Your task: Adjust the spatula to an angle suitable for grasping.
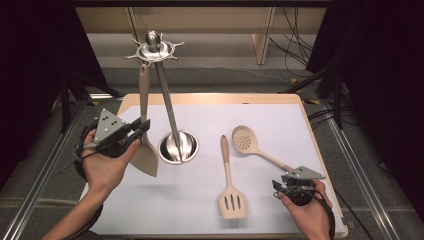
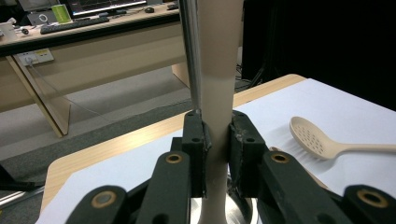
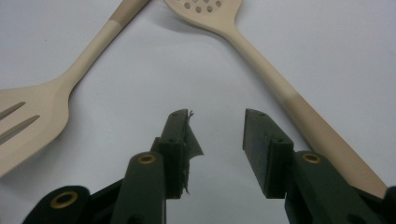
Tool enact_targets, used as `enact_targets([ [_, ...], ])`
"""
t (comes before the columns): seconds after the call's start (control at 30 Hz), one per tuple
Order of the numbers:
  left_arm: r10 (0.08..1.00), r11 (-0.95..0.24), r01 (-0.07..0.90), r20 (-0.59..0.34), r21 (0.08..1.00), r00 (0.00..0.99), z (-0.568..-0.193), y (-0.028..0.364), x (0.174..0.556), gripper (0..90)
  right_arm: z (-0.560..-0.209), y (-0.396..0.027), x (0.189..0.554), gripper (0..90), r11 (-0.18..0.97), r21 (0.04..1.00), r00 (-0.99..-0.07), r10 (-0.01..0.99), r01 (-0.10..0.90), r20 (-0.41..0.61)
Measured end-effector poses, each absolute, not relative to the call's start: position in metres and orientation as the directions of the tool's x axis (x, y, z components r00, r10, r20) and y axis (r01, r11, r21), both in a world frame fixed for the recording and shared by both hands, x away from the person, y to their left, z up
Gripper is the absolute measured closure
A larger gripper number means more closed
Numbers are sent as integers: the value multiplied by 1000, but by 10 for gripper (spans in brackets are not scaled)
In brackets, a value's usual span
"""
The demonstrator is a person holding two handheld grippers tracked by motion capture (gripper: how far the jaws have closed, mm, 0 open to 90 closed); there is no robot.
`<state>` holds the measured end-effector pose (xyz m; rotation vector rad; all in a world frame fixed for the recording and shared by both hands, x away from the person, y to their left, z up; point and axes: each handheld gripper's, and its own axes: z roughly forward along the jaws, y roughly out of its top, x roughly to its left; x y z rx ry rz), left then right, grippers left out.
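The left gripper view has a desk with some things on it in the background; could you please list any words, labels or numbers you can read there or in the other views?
No text can be read in any view.
Green box on the far wooden desk: any print is too blurred to read.
Dark monitor screen: bright lines, too small to read.
Pale label on the desk front: blurred.
Beige utensils and grippers: no markings visible.
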<state>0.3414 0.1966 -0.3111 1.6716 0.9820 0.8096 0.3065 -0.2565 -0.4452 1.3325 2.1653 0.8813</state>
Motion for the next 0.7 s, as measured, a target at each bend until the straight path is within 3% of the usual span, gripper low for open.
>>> enact_targets([
  [0.7,897,-178,247,53,953,439,-311,196,351,778,-445,-257,307,618,323,719,-434,901,615,-33],
])
